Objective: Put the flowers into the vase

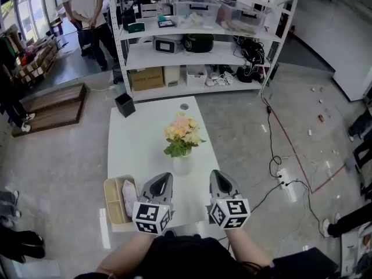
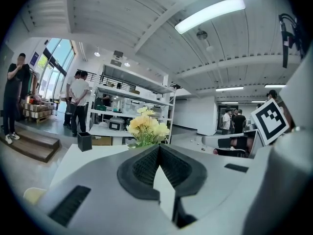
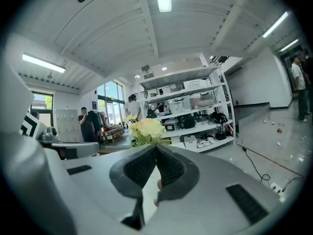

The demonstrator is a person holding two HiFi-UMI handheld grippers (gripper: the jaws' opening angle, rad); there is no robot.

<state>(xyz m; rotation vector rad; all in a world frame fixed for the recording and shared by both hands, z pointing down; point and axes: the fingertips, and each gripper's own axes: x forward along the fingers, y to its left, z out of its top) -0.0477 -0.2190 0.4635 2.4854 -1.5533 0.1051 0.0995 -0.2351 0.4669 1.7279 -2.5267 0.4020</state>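
So the flowers point(image 1: 181, 133) are sitting in the little clear vase point(image 1: 182, 166) in the middle of the white table point(image 1: 133, 138), and from where I'm standing the job is looking pretty much done. The person is holding both tongs low at the near edge of the table, this side of the vase and not touching it. The left gripper point(image 1: 165, 177) is pinched closed on nothing, and the right gripper point(image 1: 217, 174) is doing the same, jaws together and empty.

If anyone's regrabbing that bunch, I'm guessing it's light and floppy, with petals that crush easily. So I'd be pinching gently low on the stems, under the leaves, never the blooms. The vase looks glassy, slick and top-heavy with that bouquet, so I'd be steadying it at its body. A tan tray point(image 1: 113, 197) is lying off to the left.
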